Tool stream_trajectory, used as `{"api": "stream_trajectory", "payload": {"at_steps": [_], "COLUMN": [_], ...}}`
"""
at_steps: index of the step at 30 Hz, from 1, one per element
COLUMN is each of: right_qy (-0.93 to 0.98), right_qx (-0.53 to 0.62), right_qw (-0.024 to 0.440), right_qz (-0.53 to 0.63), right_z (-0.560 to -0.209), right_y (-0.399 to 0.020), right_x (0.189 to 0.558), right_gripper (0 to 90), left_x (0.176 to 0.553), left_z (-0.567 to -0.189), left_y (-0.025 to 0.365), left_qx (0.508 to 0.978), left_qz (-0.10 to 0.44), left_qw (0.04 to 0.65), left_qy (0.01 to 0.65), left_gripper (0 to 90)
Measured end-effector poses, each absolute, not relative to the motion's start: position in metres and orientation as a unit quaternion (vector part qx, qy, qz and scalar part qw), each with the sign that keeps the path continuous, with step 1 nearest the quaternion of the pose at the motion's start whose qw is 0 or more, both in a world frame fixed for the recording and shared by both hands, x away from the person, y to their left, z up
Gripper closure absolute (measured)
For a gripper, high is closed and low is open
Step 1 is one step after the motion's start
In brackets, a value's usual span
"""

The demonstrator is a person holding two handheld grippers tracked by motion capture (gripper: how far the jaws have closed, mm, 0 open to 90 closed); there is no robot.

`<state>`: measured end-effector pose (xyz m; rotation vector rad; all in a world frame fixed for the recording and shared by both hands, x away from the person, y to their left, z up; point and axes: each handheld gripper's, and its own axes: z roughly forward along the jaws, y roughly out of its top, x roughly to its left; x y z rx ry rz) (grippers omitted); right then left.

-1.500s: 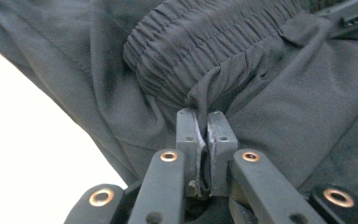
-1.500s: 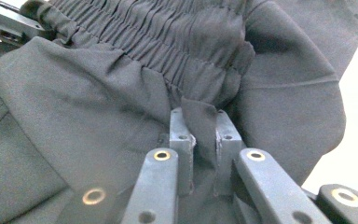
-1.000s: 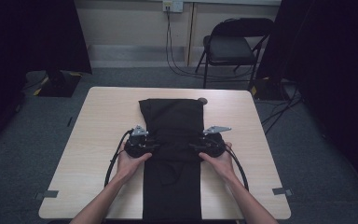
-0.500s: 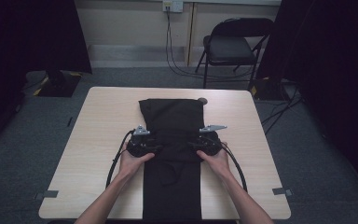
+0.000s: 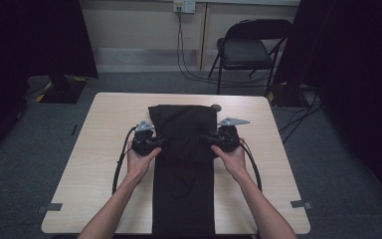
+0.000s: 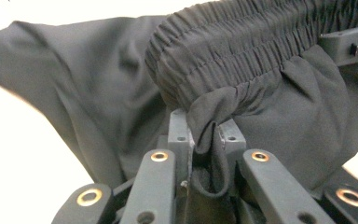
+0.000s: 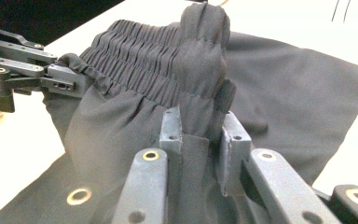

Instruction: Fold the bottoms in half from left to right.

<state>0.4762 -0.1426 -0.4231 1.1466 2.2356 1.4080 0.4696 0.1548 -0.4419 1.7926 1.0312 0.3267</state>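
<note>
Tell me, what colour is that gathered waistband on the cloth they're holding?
Black, like the rest of the garment; the waistband shows best in the left gripper view.

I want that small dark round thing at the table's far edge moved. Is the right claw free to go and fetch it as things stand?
Probably not yet. The right claw has just been closing and pinches the black trousers at their gathered waistband, so it would have to let go first. Beyond them, bare table leads to the round thing.
</note>
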Motion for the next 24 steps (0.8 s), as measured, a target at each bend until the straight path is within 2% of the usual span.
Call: {"api": "stream_trajectory", "payload": {"at_steps": [8, 14, 18, 21, 24], "right_qy": [0.759, 0.732, 0.711, 0.707, 0.716], "right_qx": [0.391, 0.364, 0.345, 0.333, 0.33], "right_qw": [0.154, 0.187, 0.201, 0.195, 0.183], "right_qz": [0.497, 0.544, 0.579, 0.593, 0.588], "right_z": [-0.391, -0.328, -0.296, -0.297, -0.317], "right_y": [-0.141, -0.152, -0.16, -0.165, -0.166], "right_x": [0.49, 0.486, 0.472, 0.455, 0.437], "right_gripper": [75.6, 75.8, 75.8, 75.7, 75.5], "left_x": [0.481, 0.476, 0.46, 0.439, 0.419], "left_z": [-0.4, -0.335, -0.303, -0.301, -0.32], "left_y": [0.154, 0.148, 0.147, 0.147, 0.149], "left_qx": [0.73, 0.707, 0.699, 0.712, 0.72], "left_qz": [0.158, 0.193, 0.21, 0.212, 0.194], "left_qw": [0.525, 0.569, 0.59, 0.585, 0.578], "left_qy": [0.408, 0.374, 0.345, 0.327, 0.331], "left_gripper": [80.8, 80.8, 80.8, 80.7, 80.7]}}
